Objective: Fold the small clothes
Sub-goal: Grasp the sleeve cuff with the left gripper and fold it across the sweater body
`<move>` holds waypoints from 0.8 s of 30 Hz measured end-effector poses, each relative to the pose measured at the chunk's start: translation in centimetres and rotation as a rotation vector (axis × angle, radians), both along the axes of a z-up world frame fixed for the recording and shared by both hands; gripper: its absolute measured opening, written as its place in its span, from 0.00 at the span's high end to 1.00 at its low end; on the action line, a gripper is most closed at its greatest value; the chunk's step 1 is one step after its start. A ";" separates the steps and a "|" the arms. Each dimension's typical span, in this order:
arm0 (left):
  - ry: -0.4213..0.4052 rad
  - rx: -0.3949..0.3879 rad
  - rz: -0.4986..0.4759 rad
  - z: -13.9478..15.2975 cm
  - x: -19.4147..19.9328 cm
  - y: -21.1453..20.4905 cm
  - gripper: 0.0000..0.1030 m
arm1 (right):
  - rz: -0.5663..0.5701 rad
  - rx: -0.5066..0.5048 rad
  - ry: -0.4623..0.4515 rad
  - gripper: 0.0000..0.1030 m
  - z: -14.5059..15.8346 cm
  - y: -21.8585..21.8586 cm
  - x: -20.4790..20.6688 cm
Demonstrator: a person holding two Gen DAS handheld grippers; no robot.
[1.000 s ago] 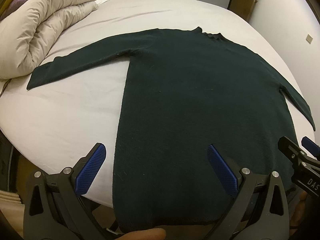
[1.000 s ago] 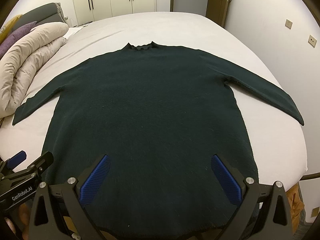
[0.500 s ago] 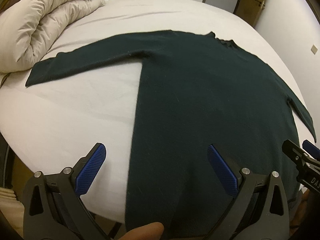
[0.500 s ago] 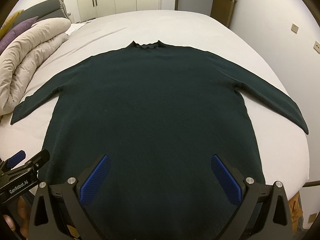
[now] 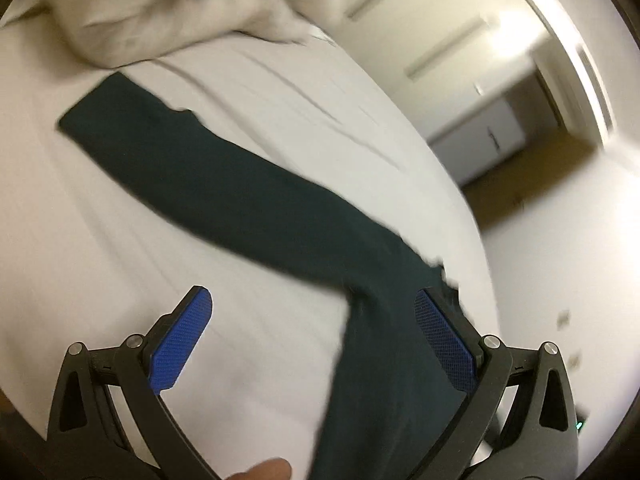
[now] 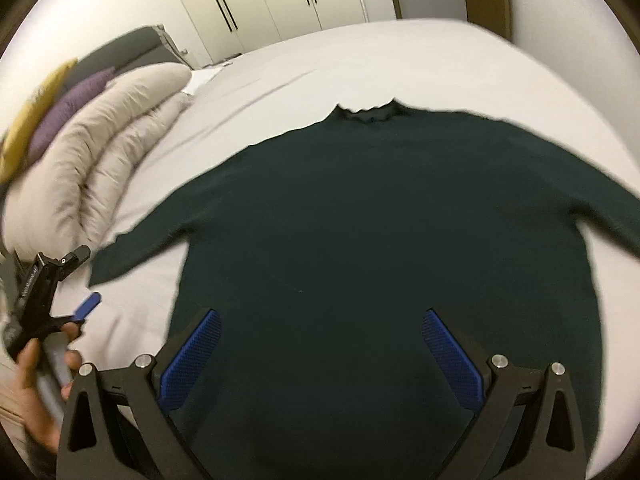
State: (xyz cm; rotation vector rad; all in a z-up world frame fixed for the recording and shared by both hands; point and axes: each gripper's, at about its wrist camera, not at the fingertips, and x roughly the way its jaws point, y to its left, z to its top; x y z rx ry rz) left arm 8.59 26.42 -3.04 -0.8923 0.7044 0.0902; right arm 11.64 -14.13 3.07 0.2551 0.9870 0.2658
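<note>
A dark green sweater (image 6: pixel 384 240) lay spread flat, face up or down cannot be told, on the white bed (image 6: pixel 420 64), its collar (image 6: pixel 366 114) pointing away from the person and both sleeves stretched outward. The left gripper (image 5: pixel 312 340) hung above the bed beside the left sleeve (image 5: pixel 208 176), its blue pads (image 5: pixel 180 346) set wide apart with nothing between them; the same gripper (image 6: pixel 76 284) showed at the edge of the right wrist view, near the cuff. The right gripper (image 6: pixel 320 360) hovered over the lower body of the sweater, likewise spread wide and grasping nothing. A rolled beige duvet (image 6: pixel 100 168) lay just beyond the left cuff. By judgement, no fold had yet been made and the step in hand was the approach to the left sleeve. The next move would call for lowering the left gripper onto the sleeve near the cuff or shoulder seam, pinching one layer of knit without catching the sheet, and carrying it across the body. Motion blur in the left wrist view made finer detail uncertain.
</note>
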 end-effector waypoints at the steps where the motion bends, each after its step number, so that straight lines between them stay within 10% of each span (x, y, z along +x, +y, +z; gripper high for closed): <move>1: -0.002 -0.104 0.020 -1.2 0.4 2.0 0.00 | 0.000 0.026 0.011 0.00 -0.4 0.0 0.5; 6: 0.021 -0.469 0.182 -6.4 0.7 7.1 0.00 | 0.002 0.100 0.063 0.01 -1.8 0.6 2.1; 20: -0.093 -0.675 0.419 -9.2 3.6 13.6 0.02 | -0.008 0.161 0.089 0.06 -3.2 0.5 3.8; 24: -0.093 -0.658 0.429 -9.9 4.6 14.4 0.41 | -0.021 0.173 0.088 0.09 -3.5 -0.3 3.9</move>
